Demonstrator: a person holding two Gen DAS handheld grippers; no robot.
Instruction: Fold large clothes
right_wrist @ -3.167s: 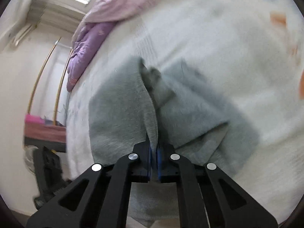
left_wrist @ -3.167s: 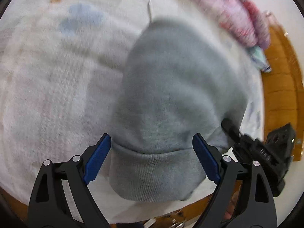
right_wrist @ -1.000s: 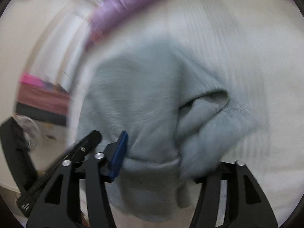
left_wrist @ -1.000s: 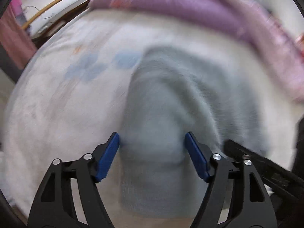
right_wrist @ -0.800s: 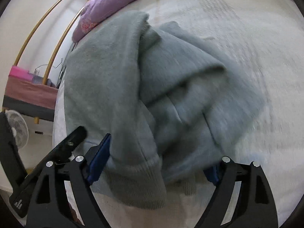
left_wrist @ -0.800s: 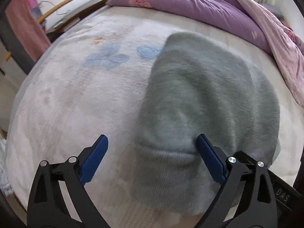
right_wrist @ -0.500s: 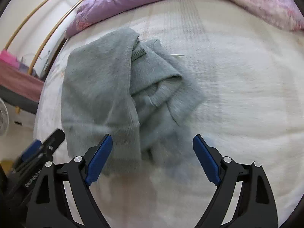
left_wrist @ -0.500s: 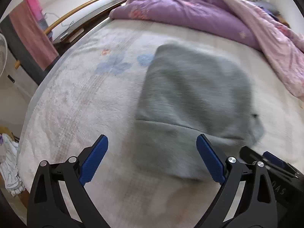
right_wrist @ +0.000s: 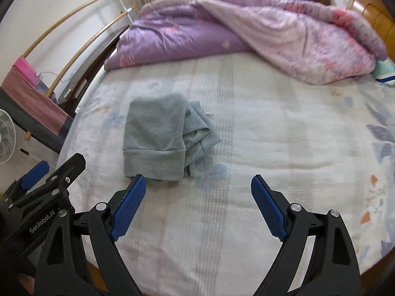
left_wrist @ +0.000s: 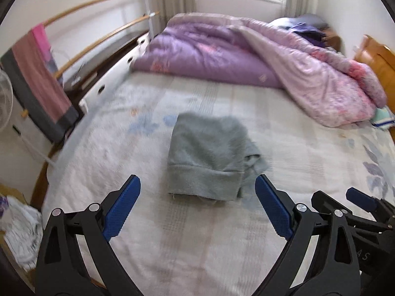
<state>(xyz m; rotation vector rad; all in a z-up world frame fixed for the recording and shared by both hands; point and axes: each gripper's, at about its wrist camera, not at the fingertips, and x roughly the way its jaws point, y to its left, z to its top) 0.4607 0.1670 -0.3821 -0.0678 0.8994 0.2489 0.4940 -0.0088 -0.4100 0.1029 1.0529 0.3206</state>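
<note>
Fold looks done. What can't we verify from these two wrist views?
- Grey sweater, underside and inner layers: hidden by its own top fold in both views.
- Loose bunch at its right edge: sleeve or hood, cannot tell.
- White heap, left wrist view: cut off by the frame edge, blurred.
- Person's hands: outside both views, behind the tongs.

folded grey sweater [left_wrist: 208,162] lies on bed [left_wrist: 284,148], untouched.

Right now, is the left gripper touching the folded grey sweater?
Apart. The left wrist view shows the open left gripper above the bed, bare sheet between its fingertips and the grey sweater.
</note>
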